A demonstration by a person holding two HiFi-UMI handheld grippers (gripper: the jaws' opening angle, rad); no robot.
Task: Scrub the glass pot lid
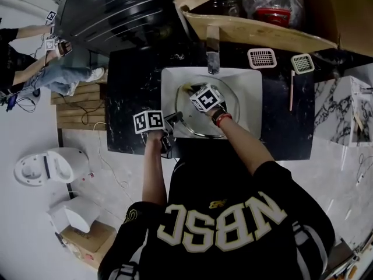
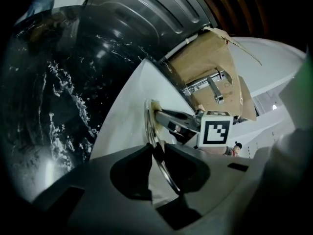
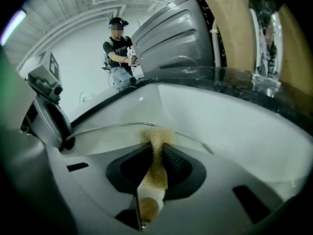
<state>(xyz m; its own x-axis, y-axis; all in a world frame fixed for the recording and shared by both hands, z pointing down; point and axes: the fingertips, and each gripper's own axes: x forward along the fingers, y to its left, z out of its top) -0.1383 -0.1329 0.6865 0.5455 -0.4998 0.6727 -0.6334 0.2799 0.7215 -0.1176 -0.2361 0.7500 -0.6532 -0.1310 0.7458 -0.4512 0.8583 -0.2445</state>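
Observation:
The glass pot lid [image 1: 231, 113] stands tilted in the white sink [image 1: 252, 98]. My left gripper [image 1: 176, 120] is shut on the lid's metal rim [image 2: 151, 124] at its left side; in the left gripper view the jaws [image 2: 156, 153] pinch that rim between them. My right gripper [image 1: 190, 90] is over the far left part of the lid, shut on a tan sponge [image 3: 154, 173]. The sponge's tip [image 3: 155, 133] presses against the lid's rim [image 3: 107, 127]. The right gripper's marker cube [image 2: 215, 129] shows in the left gripper view.
A faucet [image 1: 213, 54] rises behind the sink. On the black counter [image 1: 134, 86] at the right lie two white grids [image 1: 261, 58] [image 1: 302, 63] and a thin pink stick [image 1: 291, 90]. A cardboard shelf [image 1: 256, 29] overhangs the back. Another person [image 1: 35, 63] sits far left.

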